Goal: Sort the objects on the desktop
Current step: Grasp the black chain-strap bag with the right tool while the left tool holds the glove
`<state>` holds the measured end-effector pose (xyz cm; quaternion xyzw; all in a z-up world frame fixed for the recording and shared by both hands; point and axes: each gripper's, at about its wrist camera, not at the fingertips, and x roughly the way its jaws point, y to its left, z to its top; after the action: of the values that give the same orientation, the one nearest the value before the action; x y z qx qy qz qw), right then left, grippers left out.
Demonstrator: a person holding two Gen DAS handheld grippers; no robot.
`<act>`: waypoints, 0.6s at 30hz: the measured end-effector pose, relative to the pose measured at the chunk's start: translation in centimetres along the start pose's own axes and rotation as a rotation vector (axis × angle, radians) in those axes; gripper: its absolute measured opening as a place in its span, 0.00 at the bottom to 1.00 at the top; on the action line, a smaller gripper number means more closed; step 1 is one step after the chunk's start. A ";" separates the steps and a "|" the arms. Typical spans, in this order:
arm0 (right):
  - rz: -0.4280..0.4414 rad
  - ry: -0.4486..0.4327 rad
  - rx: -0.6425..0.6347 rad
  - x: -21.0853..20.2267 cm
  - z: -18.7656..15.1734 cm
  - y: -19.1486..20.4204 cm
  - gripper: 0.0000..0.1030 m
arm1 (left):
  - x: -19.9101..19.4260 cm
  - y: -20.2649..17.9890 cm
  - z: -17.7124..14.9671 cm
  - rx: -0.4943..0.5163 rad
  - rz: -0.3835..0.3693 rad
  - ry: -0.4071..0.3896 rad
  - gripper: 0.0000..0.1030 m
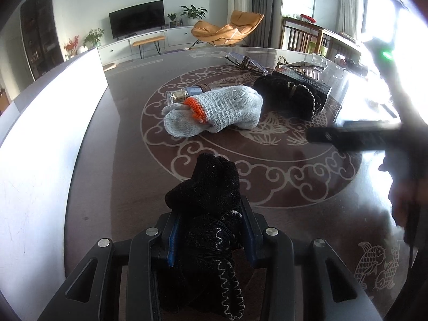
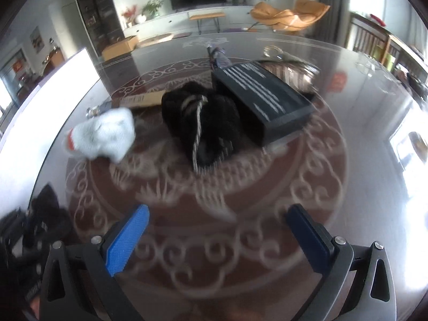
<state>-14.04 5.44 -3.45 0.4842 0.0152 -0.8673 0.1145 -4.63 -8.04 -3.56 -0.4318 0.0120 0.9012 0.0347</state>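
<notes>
A black knit glove (image 1: 206,214), trimmed with pale zigzag stitching, sits clamped between the blue pads of the left gripper (image 1: 211,230), its fingers bunched and pointing out over the glass-topped table (image 1: 133,165), which carries a pale cloud-and-fish pattern on dark brown. To the right in the left wrist view, the right gripper (image 2: 216,235) reaches in as a dark, blurred shape; its own camera shows its jaws spread wide with nothing between the blue pads (image 2: 125,240), only patterned tabletop below.

Further out, near the middle of the table, lies a grey knit glove with an orange cuff (image 1: 214,111), folded over on itself. Just behind it, touching or nearly so, a small glass bottle with a gold neck (image 1: 182,95) lies on its side. To the right of the grey glove a second heap of black knitwear (image 1: 289,97) rests against a black box with white lettering (image 2: 264,96), which lies flat and angled on the table.

Beyond these, a pair of glasses (image 1: 244,62) sits toward the far edge of the table. A white panel (image 1: 48,123) stands along the table's left side. In the background, a television (image 1: 137,17) stands on a low white cabinet, with potted plants and an orange lounge chair (image 1: 227,29) beside it.
</notes>
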 end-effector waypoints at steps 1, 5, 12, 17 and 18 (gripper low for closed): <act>0.007 0.004 -0.009 0.5 0.9 0.1 1.00 | 0.0 0.0 0.0 -0.003 -0.003 0.000 0.37; 0.003 0.003 -0.032 2.5 4.0 0.4 1.00 | 0.1 -0.3 0.0 0.001 0.002 0.000 0.37; 0.101 -0.047 -0.038 1.0 3.2 0.3 0.34 | 0.2 -0.2 -0.1 -0.001 -0.005 0.000 0.37; 0.121 -0.047 0.009 -3.3 -3.9 1.5 0.34 | 0.2 -0.1 0.1 -0.005 -0.010 -0.001 0.38; 0.118 -0.053 0.014 -4.2 -5.4 1.8 0.37 | 0.3 -0.2 0.1 -0.002 -0.007 0.000 0.38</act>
<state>-7.01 5.15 -2.65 0.4620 -0.0226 -0.8716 0.1623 -4.87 -7.79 -3.70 -0.4318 0.0095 0.9011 0.0374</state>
